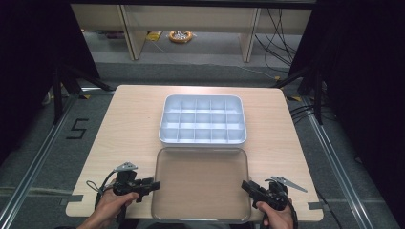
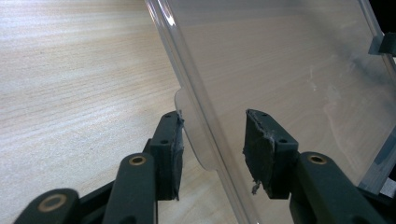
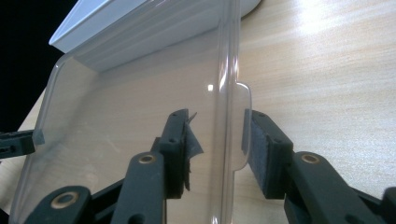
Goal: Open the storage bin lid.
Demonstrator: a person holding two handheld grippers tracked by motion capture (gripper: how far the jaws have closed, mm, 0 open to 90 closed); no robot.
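Flat on the wooden table (image 1: 129,124), the clear plastic lid (image 1: 200,183) lies at the near edge, just in front of the white compartment tray (image 1: 203,119). At its left rim, the left gripper (image 1: 152,185) has its jaws parted, one on either side of the rim and its small tab (image 2: 196,135), not clamped. At the right rim, the right gripper (image 1: 246,185) is likewise spread, its jaws straddling the edge and tab (image 3: 240,126) with a gap on both sides

grey floor (image 1: 205,71) w/ a taped "5" (image 1: 78,129) | light-wood tabletop (image 1: 129,124) | beige cabinets (image 1: 191,19) at the back | dark curtains (image 1: 28,71) both sides | cables (image 1: 279,43) lying around
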